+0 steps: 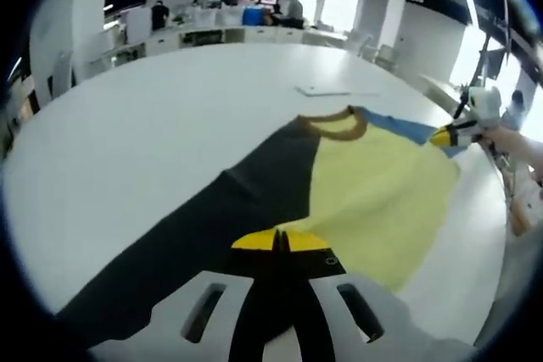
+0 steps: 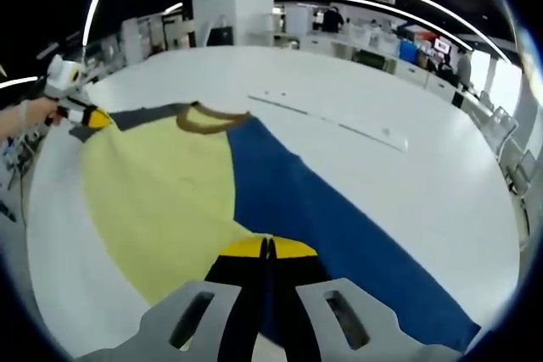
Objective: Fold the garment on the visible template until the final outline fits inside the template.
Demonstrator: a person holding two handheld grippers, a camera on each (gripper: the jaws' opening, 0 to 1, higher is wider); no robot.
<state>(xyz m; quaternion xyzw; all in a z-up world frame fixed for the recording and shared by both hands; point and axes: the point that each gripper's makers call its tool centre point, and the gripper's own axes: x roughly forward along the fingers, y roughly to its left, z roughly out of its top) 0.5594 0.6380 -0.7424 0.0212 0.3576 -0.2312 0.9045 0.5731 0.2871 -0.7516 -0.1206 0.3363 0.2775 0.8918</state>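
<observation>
Lying spread over a broad white table [image 1: 127,125] is a colour-blocked T-shirt [image 1: 373,184] with a pale yellow front panel, a brown ribbed collar [image 1: 339,123], one black side panel and one blue side panel. No brand, label or legible writing can be made out on the garment or on either tool; a faint thin rectangular outline [image 2: 331,120] on the tabletop beyond the collar carries no readable marks.

In the left gripper view, the left gripper [image 1: 281,241], white-bodied with yellow tips on black jaws, has its jaws pressed together on the shirt's cloth, right where the black panel meets the yellow one. The black panel runs away toward the lower left of that view. Farther off, at the blue shoulder, the right gripper [image 1: 454,133] is seen in a person's hand [image 1: 513,143], its yellow tip at the fabric's edge.

In the right gripper view, the right gripper [image 2: 267,247] has its yellow-tipped jaws closed on the cloth at the seam between the yellow front and the blue panel [image 2: 339,218]. Across the shirt, the left gripper [image 2: 85,116] sits at the dark shoulder, its jaws too small to judge from here.

Desks, shelving and distant people line the far side of the room.
</observation>
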